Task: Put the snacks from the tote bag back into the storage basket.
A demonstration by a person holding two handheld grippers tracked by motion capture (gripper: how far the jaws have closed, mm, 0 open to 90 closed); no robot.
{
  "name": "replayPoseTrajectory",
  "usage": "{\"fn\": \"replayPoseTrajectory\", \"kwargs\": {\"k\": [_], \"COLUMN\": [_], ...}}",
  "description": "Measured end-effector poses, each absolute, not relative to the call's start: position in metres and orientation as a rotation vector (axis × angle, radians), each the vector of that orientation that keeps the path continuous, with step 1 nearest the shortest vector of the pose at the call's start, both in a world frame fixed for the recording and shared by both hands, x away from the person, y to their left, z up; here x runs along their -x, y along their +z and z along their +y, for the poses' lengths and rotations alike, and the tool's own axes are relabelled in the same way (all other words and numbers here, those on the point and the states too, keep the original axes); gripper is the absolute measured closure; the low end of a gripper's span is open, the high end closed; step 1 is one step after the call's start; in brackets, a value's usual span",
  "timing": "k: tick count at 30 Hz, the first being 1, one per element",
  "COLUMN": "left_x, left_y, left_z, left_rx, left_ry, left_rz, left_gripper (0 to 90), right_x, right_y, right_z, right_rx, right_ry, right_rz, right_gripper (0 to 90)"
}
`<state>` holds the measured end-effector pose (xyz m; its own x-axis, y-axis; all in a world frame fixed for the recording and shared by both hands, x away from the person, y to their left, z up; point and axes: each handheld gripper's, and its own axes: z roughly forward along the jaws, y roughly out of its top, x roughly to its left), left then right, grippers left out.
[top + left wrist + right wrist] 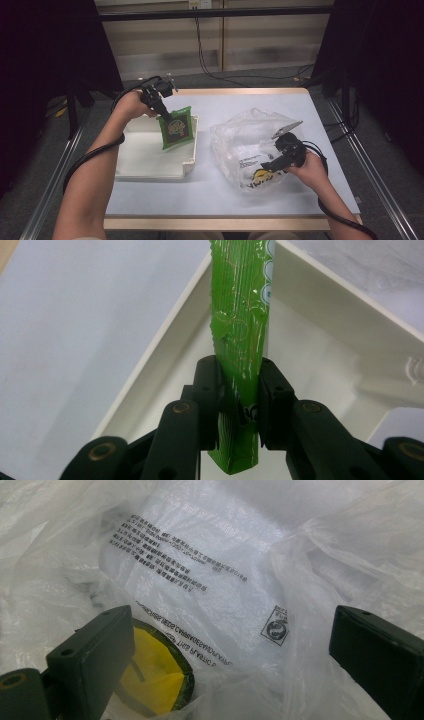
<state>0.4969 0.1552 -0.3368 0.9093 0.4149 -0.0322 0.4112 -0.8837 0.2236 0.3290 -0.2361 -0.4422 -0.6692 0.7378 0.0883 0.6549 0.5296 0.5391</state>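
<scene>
1. The green packet (176, 128) hangs over the white tray's (150, 167) far right corner.
2. The left gripper (164, 116) pinches its upper edge.
3. The right gripper (267, 166), jaws wide, rests against the clear plastic bag (245, 137), right of the tray.

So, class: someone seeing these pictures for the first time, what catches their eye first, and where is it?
The bright green packet stands out at once, pinched at its top edge by the left gripper and hanging over the white tray at the table's left. To the right lies a crumpled clear plastic bag with black print and a yellow logo, where the right gripper stands with jaws spread wide.
</scene>
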Motion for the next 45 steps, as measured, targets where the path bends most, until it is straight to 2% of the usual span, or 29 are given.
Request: {"fn": "replayPoseTrajectory", "kwargs": {"k": [4, 9, 12, 16, 18, 22, 24, 30, 33, 34, 36, 38, 45], "left_x": [-0.497, -0.499, -0.496, -0.500, -0.499, -0.498, -0.500, -0.499, -0.499, -0.497, -0.497, -0.498, -0.493], "left_y": [-0.342, -0.342, -0.344, -0.342, -0.343, -0.343, -0.341, -0.341, -0.339, -0.339, -0.337, -0.335, -0.333], "left_z": [0.153, 0.151, 0.149, 0.150, 0.150, 0.154, 0.157, 0.164, 0.168, 0.169, 0.172, 0.173, 0.183], "left_rx": [-2.825, -2.833, -2.791, -2.844, -2.835, -2.775, -2.798, -2.783, -2.761, -2.732, -2.751, -2.753, -2.705], "left_ry": [0.046, 0.069, 0.087, 0.076, 0.083, 0.097, 0.121, 0.186, 0.215, 0.199, 0.205, 0.210, 0.206], "left_rz": [0.640, 0.574, 0.619, 0.521, 0.526, 0.590, 0.556, 0.638, 0.656, 0.709, 0.681, 0.717, 0.807], "left_gripper": [73.8, 73.1, 73.2, 73.0, 72.4, 60.5, 54.8, 32.1, 29.4, 27.7, 26.8, 20.6, 16.7], "right_x": [-0.329, -0.328, -0.328, -0.328, -0.328, -0.327, -0.327, -0.326, -0.325, -0.325, -0.325, -0.325, -0.326], "right_y": [-0.442, -0.442, -0.441, -0.441, -0.441, -0.440, -0.440, -0.438, -0.437, -0.437, -0.437, -0.437, -0.436], "right_z": [-0.238, -0.238, -0.238, -0.237, -0.236, -0.235, -0.235, -0.234, -0.233, -0.233, -0.233, -0.232, -0.230], "right_rx": [-1.194, -1.203, -1.190, -1.186, -1.187, -1.179, -1.181, -1.165, -1.171, -1.170, -1.171, -1.175, -1.160], "right_ry": [0.826, 0.823, 0.830, 0.823, 0.824, 0.825, 0.823, 0.830, 0.830, 0.829, 0.830, 0.827, 0.839], "right_rz": [2.607, 2.608, 2.606, 2.611, 2.608, 2.609, 2.609, 2.607, 2.606, 2.607, 2.607, 2.607, 2.610], "right_gripper": [4.3, 4.3, 4.3, 4.3, 4.3, 4.3, 4.3, 4.3, 4.3, 4.3, 4.3, 4.3, 4.3]}}
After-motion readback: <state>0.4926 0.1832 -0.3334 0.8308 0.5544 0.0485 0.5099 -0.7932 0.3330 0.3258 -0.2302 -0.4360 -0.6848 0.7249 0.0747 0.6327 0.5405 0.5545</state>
